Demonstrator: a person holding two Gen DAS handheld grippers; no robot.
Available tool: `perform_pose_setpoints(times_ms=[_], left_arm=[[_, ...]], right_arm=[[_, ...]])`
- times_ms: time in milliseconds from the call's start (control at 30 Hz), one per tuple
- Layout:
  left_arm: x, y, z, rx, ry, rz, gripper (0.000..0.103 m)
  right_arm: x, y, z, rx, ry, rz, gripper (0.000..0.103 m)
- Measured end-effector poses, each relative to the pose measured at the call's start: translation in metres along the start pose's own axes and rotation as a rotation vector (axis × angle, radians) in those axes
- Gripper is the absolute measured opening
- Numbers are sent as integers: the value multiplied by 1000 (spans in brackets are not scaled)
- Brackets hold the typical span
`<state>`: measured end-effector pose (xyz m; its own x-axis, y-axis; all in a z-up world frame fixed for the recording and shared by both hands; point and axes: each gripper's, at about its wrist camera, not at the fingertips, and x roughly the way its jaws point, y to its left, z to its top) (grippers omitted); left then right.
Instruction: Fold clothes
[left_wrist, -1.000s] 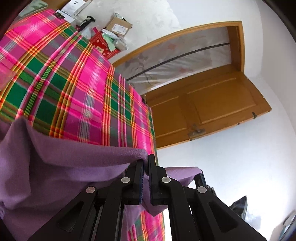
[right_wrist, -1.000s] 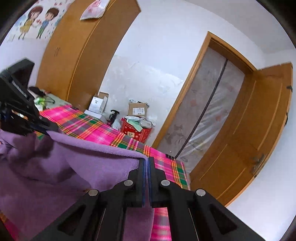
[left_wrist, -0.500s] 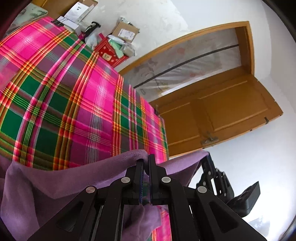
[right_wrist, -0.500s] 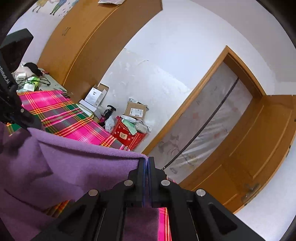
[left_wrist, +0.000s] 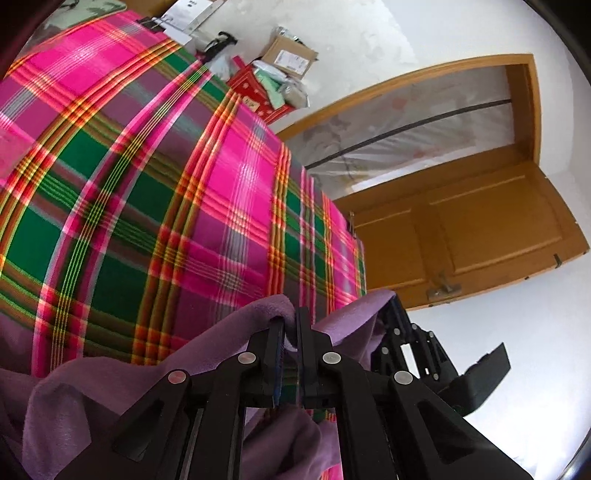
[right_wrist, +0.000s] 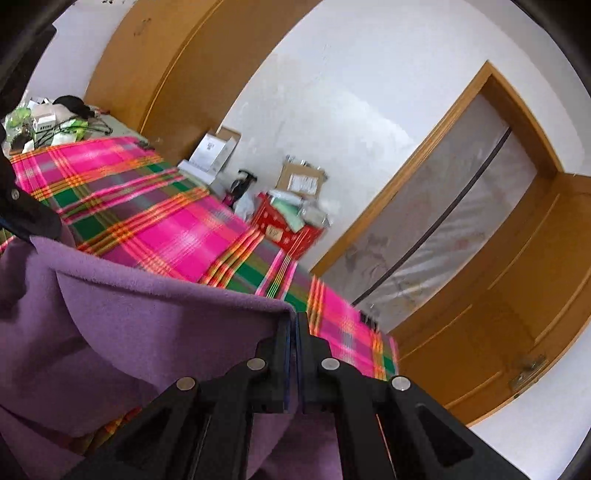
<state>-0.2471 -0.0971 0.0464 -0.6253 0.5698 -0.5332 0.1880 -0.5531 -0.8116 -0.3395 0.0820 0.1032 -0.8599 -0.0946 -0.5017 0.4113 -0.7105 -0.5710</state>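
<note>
A purple fleece garment (left_wrist: 92, 398) hangs between my two grippers over a bed or table under a pink and green plaid cover (left_wrist: 147, 184). My left gripper (left_wrist: 290, 321) has the garment's folded edge between its fingertips; its jaws are opening, a narrow gap shows lower down, and the fleece still fills the gap at the tips. My right gripper (right_wrist: 295, 321) is shut tight on the garment's (right_wrist: 129, 332) top edge. The right gripper (left_wrist: 391, 310) also shows in the left wrist view, close on the right, and the left gripper (right_wrist: 29, 221) sits at the left edge of the right wrist view.
Beyond the plaid cover (right_wrist: 166, 229) stand a red box (right_wrist: 284, 229) with packets, cardboard boxes (right_wrist: 301, 181) and a spray bottle (right_wrist: 240, 188) by the white wall. A wooden door (right_wrist: 498, 314) stands open on the right. A wooden wardrobe (right_wrist: 177, 74) and clutter (right_wrist: 55, 122) lie at the far left.
Both grippers have sunk toward the plaid cover with the purple garment, which now bunches lower. The right gripper has come close beside the left. The left jaws have parted slightly.
</note>
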Motion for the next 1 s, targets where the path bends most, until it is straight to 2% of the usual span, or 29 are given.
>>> perform_pose_setpoints(times_ms=[167, 267, 333, 400, 700, 800, 1000], left_arm=[[-13, 1, -3, 17, 0, -15, 19], [-30, 2, -6, 26, -6, -6, 19], [-45, 1, -8, 42, -19, 6, 19], [-62, 3, -11, 57, -27, 16, 26], [-156, 32, -35, 68, -99, 77, 26], [-187, 47, -51, 66, -130, 87, 26], [-233, 80, -87, 92, -160, 183, 26]], right_arm=[[-2, 2, -4, 18, 66, 9, 2], [-10, 0, -5, 32, 88, 4, 3], [-19, -2, -4, 47, 99, 13, 3], [-31, -5, -3, 82, 109, 31, 3], [-97, -4, -2, 126, 99, 40, 6], [-121, 6, -4, 137, 89, 84, 6], [-168, 44, -12, 141, 52, 234, 8]])
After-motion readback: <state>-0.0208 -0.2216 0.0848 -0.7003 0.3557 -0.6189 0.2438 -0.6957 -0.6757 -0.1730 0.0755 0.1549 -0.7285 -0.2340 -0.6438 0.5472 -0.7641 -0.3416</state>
